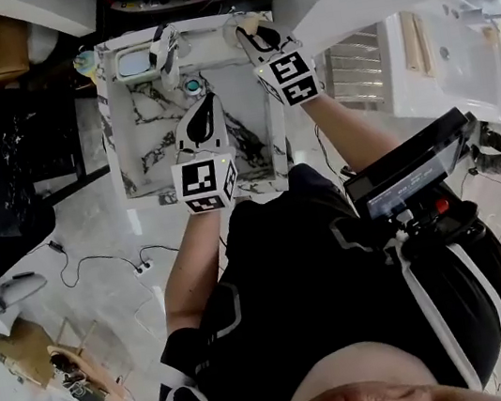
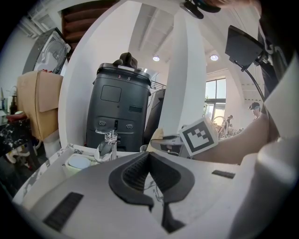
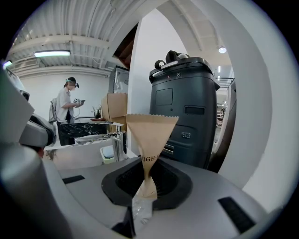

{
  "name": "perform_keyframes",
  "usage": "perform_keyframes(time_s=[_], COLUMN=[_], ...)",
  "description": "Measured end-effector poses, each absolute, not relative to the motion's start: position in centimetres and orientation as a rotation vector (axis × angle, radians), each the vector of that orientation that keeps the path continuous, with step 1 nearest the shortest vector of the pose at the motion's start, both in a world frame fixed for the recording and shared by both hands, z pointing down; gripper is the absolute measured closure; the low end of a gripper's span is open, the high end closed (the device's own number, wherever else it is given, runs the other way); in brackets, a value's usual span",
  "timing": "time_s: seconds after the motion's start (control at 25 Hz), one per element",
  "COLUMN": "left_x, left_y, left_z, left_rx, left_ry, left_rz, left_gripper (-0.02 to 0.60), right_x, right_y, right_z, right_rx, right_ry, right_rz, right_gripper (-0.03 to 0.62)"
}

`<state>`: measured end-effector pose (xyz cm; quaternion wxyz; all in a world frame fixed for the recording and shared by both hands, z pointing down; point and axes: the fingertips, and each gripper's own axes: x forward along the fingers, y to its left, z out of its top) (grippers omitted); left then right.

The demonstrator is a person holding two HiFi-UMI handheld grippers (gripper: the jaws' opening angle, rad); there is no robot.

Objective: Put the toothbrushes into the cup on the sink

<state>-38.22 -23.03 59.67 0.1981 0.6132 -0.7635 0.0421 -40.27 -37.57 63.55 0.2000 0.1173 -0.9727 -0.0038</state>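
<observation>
right gripper: the jaws are clenched on a toothbrush packet, which is pinched at its narrow waist. the brown paper top is fanned upright above the pads, and a clear plastic part is seen below them. the letters "high" are printed on the paper.

left gripper: the jaws are pressed together at the tips, with nothing between them.

in the head view the right gripper is held over the far right corner of the sink, by the back rim. the left gripper is held over the near half of the basin and is pointed towards the faucet. the two grippers are kept apart.

in the left gripper view the right gripper is recognised by its marker cube, with the tan packet projecting from it to the left. just beside that packet a small cup is seen on the back rim, only its top being visible. whether the packet touches the cup cannot be told.

a pale dish is set on the rim to the left of the faucet. the sink is patterned in white and dark marble. behind it a dark grey machine is stood. farther off, at the left of the right gripper view, a person is seen standing.
</observation>
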Motion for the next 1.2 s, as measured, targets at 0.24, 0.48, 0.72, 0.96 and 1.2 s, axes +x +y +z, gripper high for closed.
perform_keyframes(time_s=[0.24,0.48,0.72,0.96,1.2], left_x=[-38.8,-39.4,-39.7,-39.6,-39.7], left_y=[-22.5,-21.4,-20.0,-18.8,-17.6], left_z=[58.9,57.6,56.2,53.7,51.3], left_rx=[1.723,1.744,1.776,1.846,1.946], left_ry=[-2.152,-2.171,-2.177,-2.189,-2.162], left_rz=[0.115,0.108,0.104,0.089,0.067], left_gripper=[0.577,0.577,0.577,0.577,0.577], right_x=[-40.6,-40.2,-38.5,-36.2,-33.5], right_y=[-37.1,-36.8,-36.7,-35.8,-34.2], right_z=[63.4,61.8,59.9,55.5,50.5], right_rx=[0.310,0.367,0.467,0.566,0.664], right_ry=[-2.701,-2.716,-2.727,-2.797,-2.865], right_rz=[-0.053,-0.069,-0.049,-0.059,-0.045], right_gripper=[0.460,0.402,0.368,0.362,0.364])
